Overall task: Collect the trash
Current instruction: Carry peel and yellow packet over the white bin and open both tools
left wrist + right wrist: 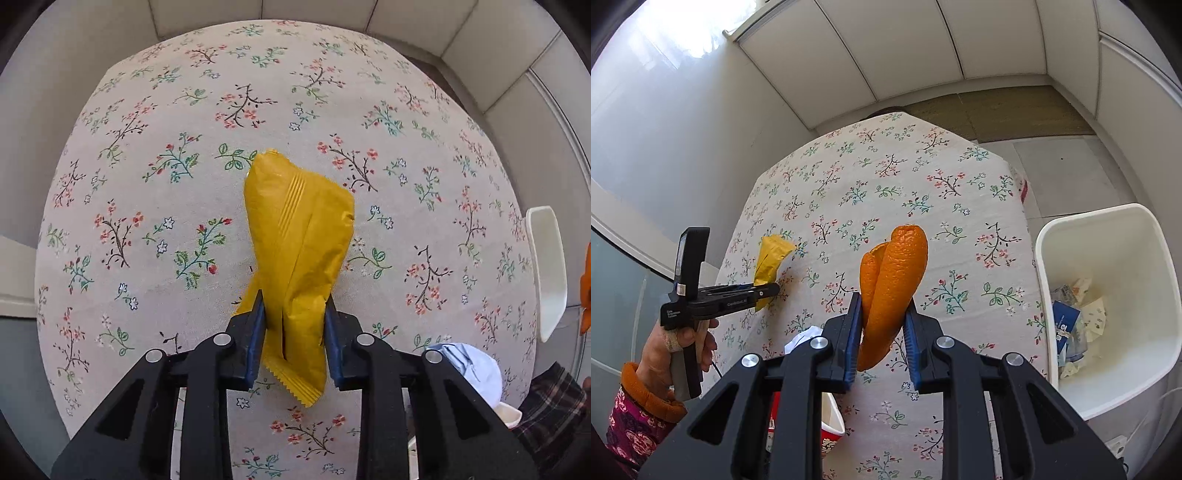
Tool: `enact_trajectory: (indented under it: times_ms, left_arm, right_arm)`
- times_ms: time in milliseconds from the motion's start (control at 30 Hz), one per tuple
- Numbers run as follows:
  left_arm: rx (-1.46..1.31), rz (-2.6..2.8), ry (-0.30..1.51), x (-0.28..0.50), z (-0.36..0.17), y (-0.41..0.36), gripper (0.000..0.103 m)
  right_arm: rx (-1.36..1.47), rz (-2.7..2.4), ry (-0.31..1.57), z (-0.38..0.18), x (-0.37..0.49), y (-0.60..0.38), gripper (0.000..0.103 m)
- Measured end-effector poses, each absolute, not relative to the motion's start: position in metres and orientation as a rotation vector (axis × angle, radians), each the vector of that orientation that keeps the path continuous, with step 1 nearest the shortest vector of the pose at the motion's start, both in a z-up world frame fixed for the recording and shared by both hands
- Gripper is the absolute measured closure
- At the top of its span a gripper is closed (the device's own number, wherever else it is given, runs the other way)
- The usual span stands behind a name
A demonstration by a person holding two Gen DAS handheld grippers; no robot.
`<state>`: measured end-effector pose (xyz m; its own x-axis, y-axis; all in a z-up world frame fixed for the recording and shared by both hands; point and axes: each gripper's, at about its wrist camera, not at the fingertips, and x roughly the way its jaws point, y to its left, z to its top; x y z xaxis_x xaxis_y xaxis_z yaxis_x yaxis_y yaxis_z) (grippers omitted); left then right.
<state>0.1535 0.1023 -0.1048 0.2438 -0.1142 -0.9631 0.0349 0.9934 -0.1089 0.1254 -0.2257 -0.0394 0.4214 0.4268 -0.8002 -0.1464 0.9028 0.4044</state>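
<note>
While the left gripper [295, 310] pinches a yellow wrapper [299, 236] between its blue pads [256, 332], the wrapper stands up out of the jaws toward twelve o'clock, above the flowered tablecloth [155, 184]. Its crinkled body rises past the fingertips and its serrated lower edge hangs down behind the pads toward six o'clock. In that left wrist view a pale blue crumpled tissue [476, 365] lies on the cloth at about four o'clock, and the rim of a white bin [548, 269] shows at three o'clock beside the table edge.

The right gripper [882, 317] is closed on a strip of orange peel [894, 280], squeezed between both pads, with most of the peel pointing up toward twelve o'clock and a short end poking down below the jaws. It is held over the tablecloth, not touching it. At three o'clock from the peel, the white bin stands just beside the table, with scraps of paper and packaging [1075, 325] at its bottom. At nine o'clock in the right wrist view the person's left hand [676, 347] grips the other tool, whose jaws hold the yellow wrapper clear of the cloth. A red and white paper cup [831, 428] sits near six o'clock, partly hidden by the right gripper's body.
</note>
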Motion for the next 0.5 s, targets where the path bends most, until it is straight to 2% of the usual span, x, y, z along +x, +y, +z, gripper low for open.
enact_trajectory:
  times_ms: [167, 500]
  left_arm:
    - [-0.129, -0.056, 1.25, 0.139, -0.082, 0.11, 0.077]
    - [-0.187, -0.006, 1.107, 0.13, -0.039, 0.062, 0.077]
  right_arm:
    - [0.286, 0.346, 1.032, -0.03, 0.12, -0.232, 0.082]
    - [0.3, 0.28, 0.952, -0.015, 0.113, -0.259, 0.082]
